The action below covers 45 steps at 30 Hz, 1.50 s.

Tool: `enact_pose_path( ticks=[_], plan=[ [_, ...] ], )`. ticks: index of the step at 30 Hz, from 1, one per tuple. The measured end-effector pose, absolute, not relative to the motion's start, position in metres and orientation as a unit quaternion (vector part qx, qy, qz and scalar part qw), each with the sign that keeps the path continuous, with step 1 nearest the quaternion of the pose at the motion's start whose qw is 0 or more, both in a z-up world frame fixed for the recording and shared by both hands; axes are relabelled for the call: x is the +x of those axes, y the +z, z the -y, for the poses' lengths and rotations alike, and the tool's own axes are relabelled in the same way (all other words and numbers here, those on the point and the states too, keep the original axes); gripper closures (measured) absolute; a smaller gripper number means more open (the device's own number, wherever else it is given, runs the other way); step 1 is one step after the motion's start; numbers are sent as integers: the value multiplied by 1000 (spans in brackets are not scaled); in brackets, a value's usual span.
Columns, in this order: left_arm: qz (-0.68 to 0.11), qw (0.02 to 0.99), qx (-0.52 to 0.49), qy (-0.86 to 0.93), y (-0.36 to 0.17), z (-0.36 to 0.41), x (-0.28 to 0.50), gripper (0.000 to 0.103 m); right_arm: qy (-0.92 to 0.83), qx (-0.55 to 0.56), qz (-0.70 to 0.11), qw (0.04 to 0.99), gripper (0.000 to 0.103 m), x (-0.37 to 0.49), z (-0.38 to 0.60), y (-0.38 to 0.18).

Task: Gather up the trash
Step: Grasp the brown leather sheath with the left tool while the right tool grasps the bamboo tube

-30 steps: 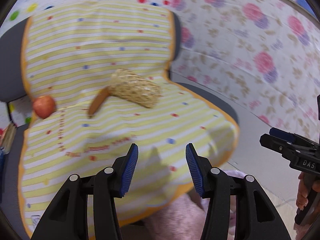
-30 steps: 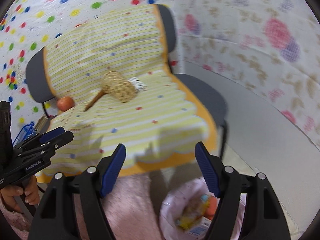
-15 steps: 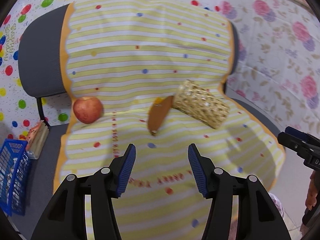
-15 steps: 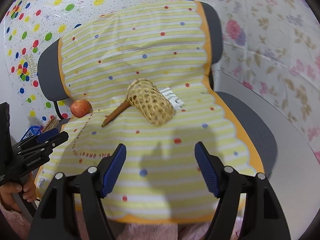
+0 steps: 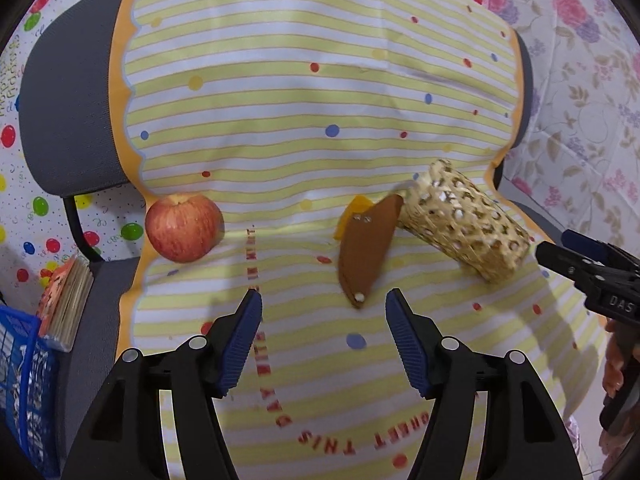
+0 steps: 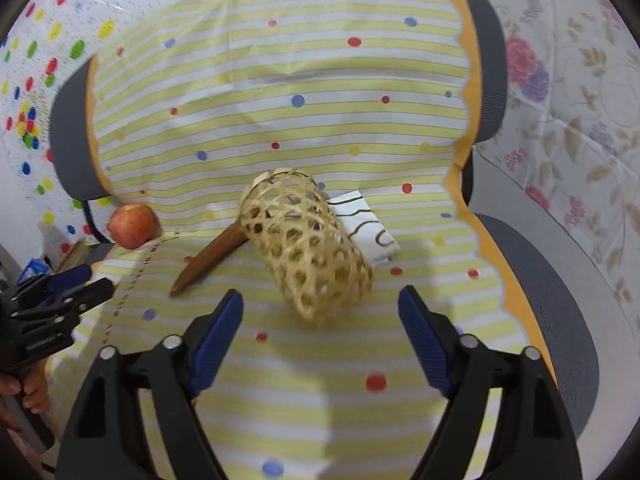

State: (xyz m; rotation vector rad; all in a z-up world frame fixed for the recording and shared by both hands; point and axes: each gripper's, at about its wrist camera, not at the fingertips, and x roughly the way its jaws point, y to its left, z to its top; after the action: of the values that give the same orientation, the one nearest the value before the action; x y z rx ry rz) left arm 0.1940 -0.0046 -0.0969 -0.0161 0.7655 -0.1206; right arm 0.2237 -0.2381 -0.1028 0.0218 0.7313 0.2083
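Note:
A woven bamboo tube basket (image 6: 310,246) lies on its side on the striped cloth over a chair seat; it also shows in the left wrist view (image 5: 464,224). A brown leather sheath (image 5: 366,250) with an orange piece under it lies left of the basket, thin and brown in the right wrist view (image 6: 208,260). A white wrapper with brown lines (image 6: 366,232) lies behind the basket. A red apple (image 5: 182,226) sits at the seat's left edge. My left gripper (image 5: 324,306) is open just short of the sheath. My right gripper (image 6: 320,304) is open just short of the basket.
The yellow striped cloth (image 5: 280,120) covers a grey office chair (image 6: 540,280). A blue crate (image 5: 20,380) and a stack of cards (image 5: 66,300) sit at the left. Dotted and flowered sheets hang behind. The other gripper shows at each view's edge (image 5: 592,276) (image 6: 48,308).
Both grippers have moved forward and up over the seat. The sheath, basket and apple are closer now. The trash bag on the floor has left the right wrist view.

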Motion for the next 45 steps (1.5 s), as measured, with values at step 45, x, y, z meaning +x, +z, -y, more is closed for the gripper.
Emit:
enact_pose_path(
  ticks=[45],
  plan=[
    [-452,879,-13,-150,-152,39,283,41,54,92,-313,944,32,172,282,-72]
  ],
)
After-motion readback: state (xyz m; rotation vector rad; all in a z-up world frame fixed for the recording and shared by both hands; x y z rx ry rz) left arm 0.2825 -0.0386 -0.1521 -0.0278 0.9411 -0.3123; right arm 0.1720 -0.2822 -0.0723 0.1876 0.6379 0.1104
